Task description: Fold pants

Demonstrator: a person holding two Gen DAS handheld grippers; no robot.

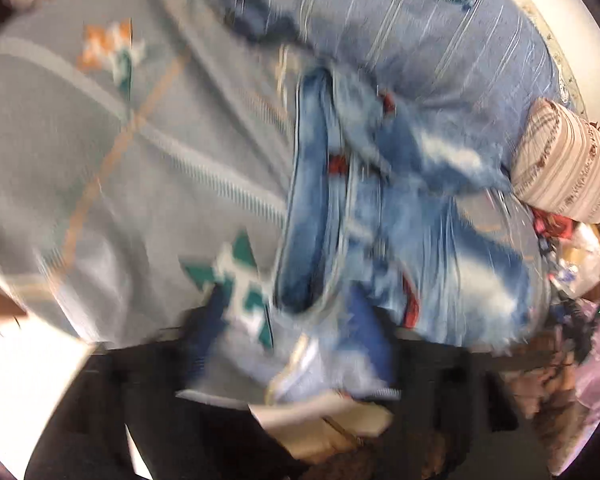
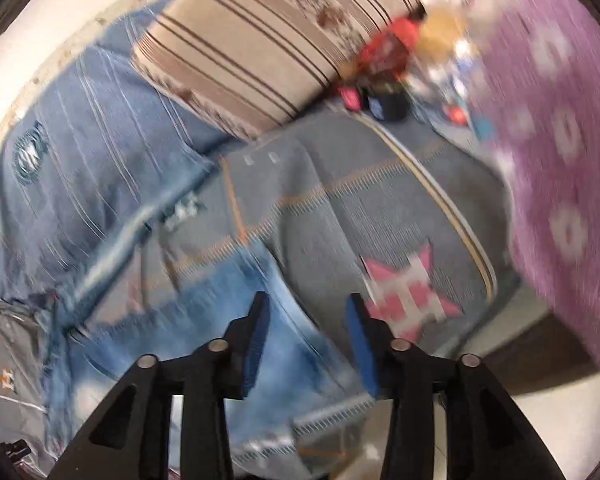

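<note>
The faded, bleached blue denim pants (image 1: 384,208) lay bunched on the grey patterned bedspread (image 1: 100,152), ahead of and partly beneath both claws. The right gripper (image 2: 306,344) stood with its blue-padded jaws parted and gripped nothing; denim lay below the gap, apparently not pinched. The left gripper (image 1: 288,332) was heavily blurred: its blue pads appeared spread, with a fold of denim and bedspread between or under them, and whether it had hold of cloth could not be told for certain. Risk, as judged: the loose layered folds could slump or open unevenly, and a closing jaw could catch the bedspread together with the denim, dragging both. Motion blur also made any aim at an edge uncertain. The left view alone showed the thick rolled waistband and red stitching ahead of its claw; the right view alone showed a purple dotted cloth (image 2: 560,120) to the right, a striped beige pillow (image 2: 260,40) beyond, and clutter (image 2: 388,80).
</note>
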